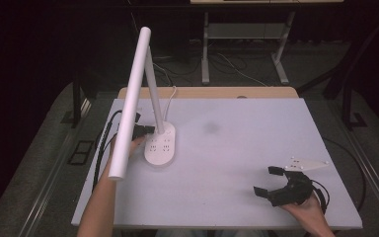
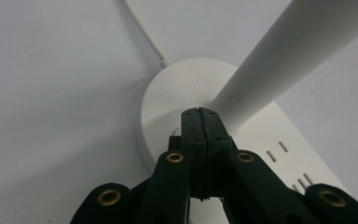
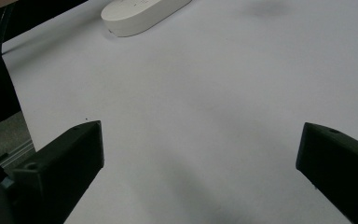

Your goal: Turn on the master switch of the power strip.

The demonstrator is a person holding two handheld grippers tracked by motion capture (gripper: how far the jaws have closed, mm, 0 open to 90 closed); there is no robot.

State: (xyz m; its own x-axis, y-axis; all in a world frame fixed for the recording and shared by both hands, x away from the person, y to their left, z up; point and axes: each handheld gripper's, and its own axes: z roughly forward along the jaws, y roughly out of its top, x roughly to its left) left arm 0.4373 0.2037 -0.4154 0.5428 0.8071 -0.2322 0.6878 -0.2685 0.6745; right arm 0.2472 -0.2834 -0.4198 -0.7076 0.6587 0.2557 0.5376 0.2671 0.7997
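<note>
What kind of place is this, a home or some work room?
Probably a lab or recording room, not a home. A white-covered table holds little more than a desk lamp with sockets in its base, the surroundings are dark, and the metal frame of another table stands behind among loose cables.

White desk lamp [image 1: 148, 94], white oval base [image 1: 160, 148], pale grey table [image 1: 237, 163], black grippers' fingers [image 3: 70, 158].

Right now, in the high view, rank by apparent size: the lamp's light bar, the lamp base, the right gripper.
1. The light bar, clearly longest, though it stands nearer the camera, which inflates it.
2 and 3. The lamp base and the right gripper look about alike; not ranked.
</note>
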